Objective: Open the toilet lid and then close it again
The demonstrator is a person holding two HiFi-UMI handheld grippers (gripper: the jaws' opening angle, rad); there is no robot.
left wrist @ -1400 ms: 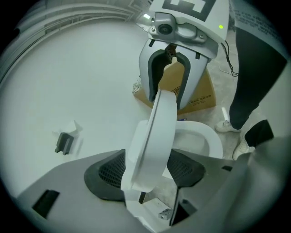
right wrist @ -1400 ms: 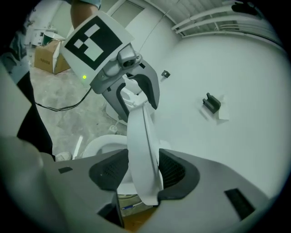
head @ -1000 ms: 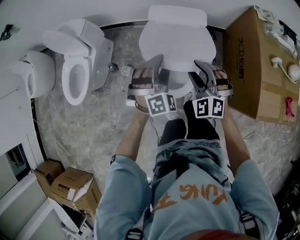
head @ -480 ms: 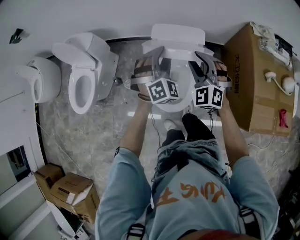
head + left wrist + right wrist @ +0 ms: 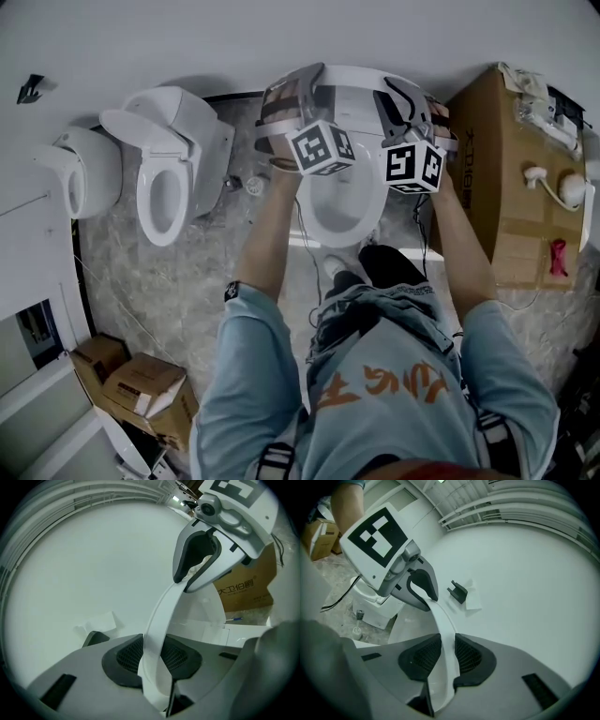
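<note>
The white toilet lid (image 5: 352, 82) stands raised near the back wall, and the seat and bowl (image 5: 342, 202) lie uncovered below it. My left gripper (image 5: 298, 89) and right gripper (image 5: 405, 94) hold the lid's front rim side by side. In the left gripper view the thin lid edge (image 5: 161, 616) runs between the pads of my left gripper (image 5: 152, 654), which press on it. The right gripper view shows the same rim (image 5: 446, 630) pinched by my right gripper (image 5: 443, 656). Both sets of jaws have just been closing on the rim.
A second toilet (image 5: 169, 178) with its lid up stands to the left, with another white fixture (image 5: 80, 173) beyond it. A large cardboard box (image 5: 506, 169) sits close on the right. Smaller boxes (image 5: 141, 389) lie on the floor at lower left.
The lid has swung up from lying over the bowl to nearly upright. Both grippers rose with it toward the wall, and the bowl is now uncovered.
</note>
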